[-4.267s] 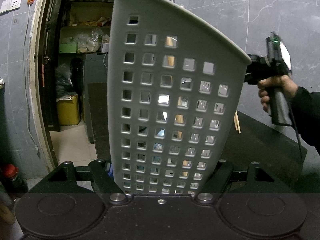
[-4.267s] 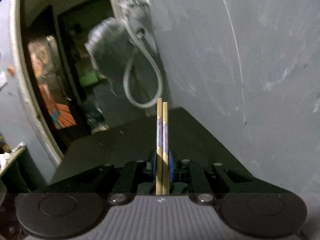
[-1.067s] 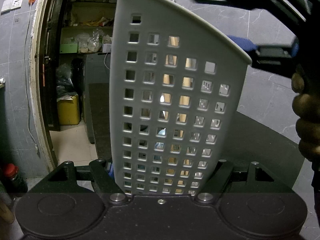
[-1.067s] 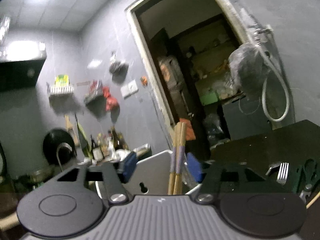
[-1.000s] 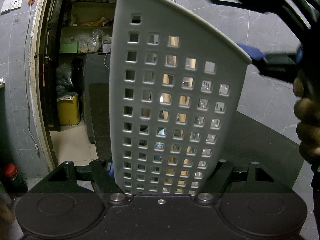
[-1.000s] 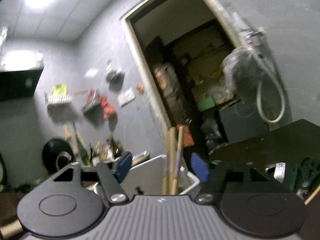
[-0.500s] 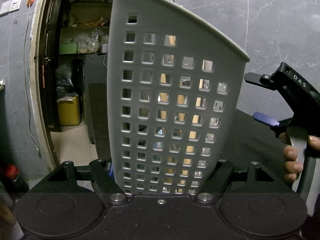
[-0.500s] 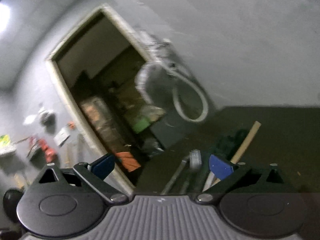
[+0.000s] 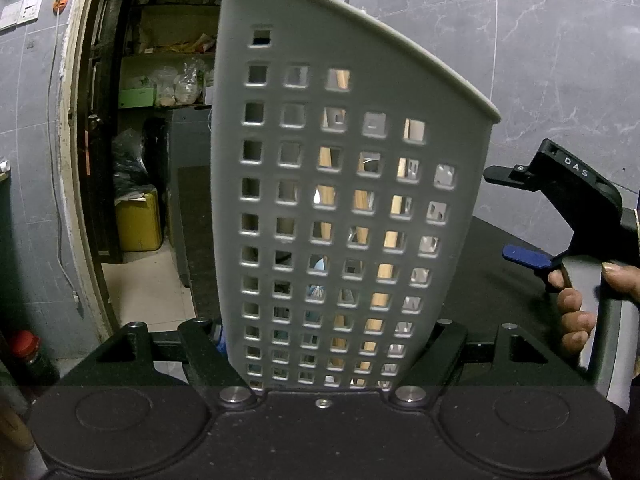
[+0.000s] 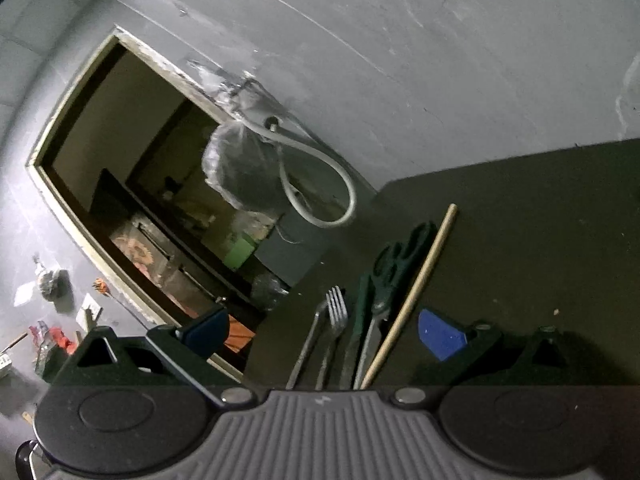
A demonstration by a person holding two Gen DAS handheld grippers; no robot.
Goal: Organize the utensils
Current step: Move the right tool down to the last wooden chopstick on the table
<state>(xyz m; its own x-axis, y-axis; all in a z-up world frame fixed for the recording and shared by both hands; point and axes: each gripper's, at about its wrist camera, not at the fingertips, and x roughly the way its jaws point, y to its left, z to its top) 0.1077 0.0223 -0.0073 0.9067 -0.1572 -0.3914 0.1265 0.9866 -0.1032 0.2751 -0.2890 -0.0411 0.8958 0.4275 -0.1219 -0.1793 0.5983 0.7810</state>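
Observation:
A grey perforated utensil holder (image 9: pixel 352 208) stands upright between the fingers of my left gripper (image 9: pixel 324 360), which is shut on its base. Wooden chopsticks (image 9: pixel 362 200) show through its square holes. My right gripper (image 10: pixel 324 332) is open with nothing in it, tilted, low over the dark table (image 10: pixel 540 240). Ahead of it lie a fork (image 10: pixel 338 312), a second metal utensil (image 10: pixel 310 344), green-handled scissors (image 10: pixel 400 256) and a long wooden stick (image 10: pixel 420 280). In the left wrist view the right gripper (image 9: pixel 508 216) hangs to the right of the holder, in a person's hand (image 9: pixel 576 316).
A grey wall (image 10: pixel 440 60) rises behind the table. A doorway (image 9: pixel 132 140) to a cluttered storeroom opens on the left. A hose (image 10: pixel 320 184) and a plastic bag (image 10: pixel 240 176) hang on the wall by the door frame.
The right gripper let go of the chopsticks above the holder, opened wide, then dropped down to the right of it and rolled toward the utensils on the table. The left gripper stayed still.

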